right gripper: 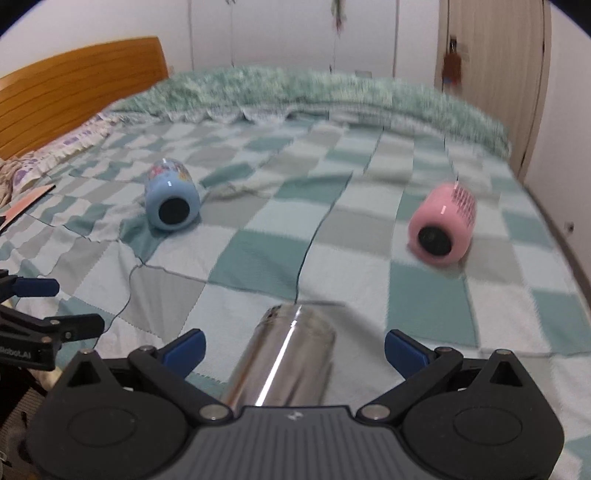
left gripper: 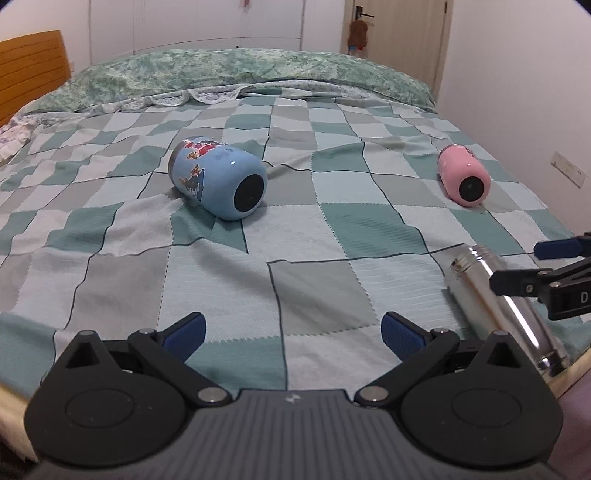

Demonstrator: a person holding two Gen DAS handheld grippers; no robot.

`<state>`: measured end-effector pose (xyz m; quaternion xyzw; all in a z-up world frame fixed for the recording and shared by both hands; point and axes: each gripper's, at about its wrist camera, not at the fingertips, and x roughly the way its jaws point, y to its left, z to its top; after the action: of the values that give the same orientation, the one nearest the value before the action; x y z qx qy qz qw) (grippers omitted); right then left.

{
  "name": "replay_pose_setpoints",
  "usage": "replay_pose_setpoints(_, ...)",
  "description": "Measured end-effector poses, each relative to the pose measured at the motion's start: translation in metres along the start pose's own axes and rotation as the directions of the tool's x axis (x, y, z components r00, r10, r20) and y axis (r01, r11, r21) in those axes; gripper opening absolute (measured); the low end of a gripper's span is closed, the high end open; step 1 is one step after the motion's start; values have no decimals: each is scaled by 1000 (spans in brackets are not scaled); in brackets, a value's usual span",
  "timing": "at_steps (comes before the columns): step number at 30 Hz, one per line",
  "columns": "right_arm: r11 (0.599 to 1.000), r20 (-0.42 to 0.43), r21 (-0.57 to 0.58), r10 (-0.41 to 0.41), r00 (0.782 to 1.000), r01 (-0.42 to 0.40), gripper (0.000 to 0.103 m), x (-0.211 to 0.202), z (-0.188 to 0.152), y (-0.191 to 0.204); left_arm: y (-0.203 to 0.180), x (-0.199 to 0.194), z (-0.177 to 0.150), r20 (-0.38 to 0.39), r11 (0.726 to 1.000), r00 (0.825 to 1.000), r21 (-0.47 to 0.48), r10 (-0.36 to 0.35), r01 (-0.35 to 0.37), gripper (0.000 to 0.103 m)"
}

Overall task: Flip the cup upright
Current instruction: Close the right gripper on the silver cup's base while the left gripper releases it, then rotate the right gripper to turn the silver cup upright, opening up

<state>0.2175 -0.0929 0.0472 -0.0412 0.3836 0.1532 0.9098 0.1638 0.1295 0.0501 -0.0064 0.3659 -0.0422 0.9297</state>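
Three cups lie on their sides on the checked bedspread. A blue cup (left gripper: 218, 177) (right gripper: 172, 199) lies at the left with its dark base toward me. A pink cup (left gripper: 464, 178) (right gripper: 441, 225) lies at the right, base toward me. A silver steel cup (left gripper: 498, 306) (right gripper: 284, 354) lies at the near edge. My right gripper (right gripper: 294, 350) is open, its fingers on either side of the silver cup without touching it. It also shows in the left wrist view (left gripper: 532, 266). My left gripper (left gripper: 293, 334) is open and empty above the bedspread, to the left of the silver cup.
A green floral duvet (left gripper: 236, 74) is bunched along the far side of the bed. A wooden headboard (right gripper: 74, 88) stands at the left. A wall and a door (left gripper: 399, 26) lie beyond the bed at the right. The bed's near edge (left gripper: 576, 369) is close to the silver cup.
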Motion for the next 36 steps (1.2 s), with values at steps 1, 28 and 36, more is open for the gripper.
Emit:
replay_pose_setpoints(1,1000,-18,14,5,1000,-5,103,5,1,0,3,4,2,1,1000,1000,5,-7,7,103)
replay_pose_setpoints(28,952,-305,306,83,949,16,63,74,15,-20,3,49,7,-38,977,986,133,-164,168,103)
replay_pose_setpoints(36,963,-116,252,124,985,-91,63,37,18,-15,0,41,10,-9,974,982,125,-188,188,103)
